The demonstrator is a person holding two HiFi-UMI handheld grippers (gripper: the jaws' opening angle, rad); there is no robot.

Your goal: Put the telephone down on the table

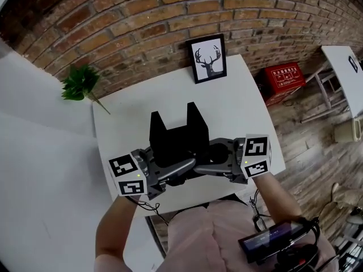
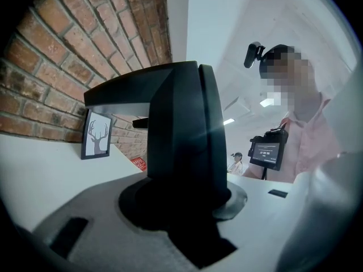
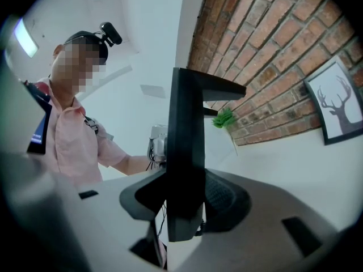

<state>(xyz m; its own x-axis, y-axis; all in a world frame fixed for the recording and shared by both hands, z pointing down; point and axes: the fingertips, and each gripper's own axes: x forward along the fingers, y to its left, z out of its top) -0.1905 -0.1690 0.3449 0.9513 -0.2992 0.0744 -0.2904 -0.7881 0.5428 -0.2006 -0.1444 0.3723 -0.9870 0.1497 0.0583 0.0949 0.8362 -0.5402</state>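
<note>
- Head view is showing a black telephone sitting over the near half of the white worktop, about midway between the left and right edges.
- Two upright prongs of the telephone are pointing toward the far edge.
- The left claw is reaching in from the near left corner and the right claw from the near right, so the two are meeting at the telephone's near side.
- Left gripper view is showing that claw's jaws partly closed, pressing on a black upright part of the telephone between them.
- Right gripper view is showing the same for the other claw: its jaws are partly closed and clamping a thin black upright part of the telephone.
- Whether the telephone's base is touching the worktop cannot be told, as the claws are covering its lower edge.
- A framed deer picture is leaning against the brick wall at the middle of the worktop's far edge, well apart from the telephone.
- A green plant is hanging beyond the far left corner.
- A red box is lying on the floor past the right edge.
</note>
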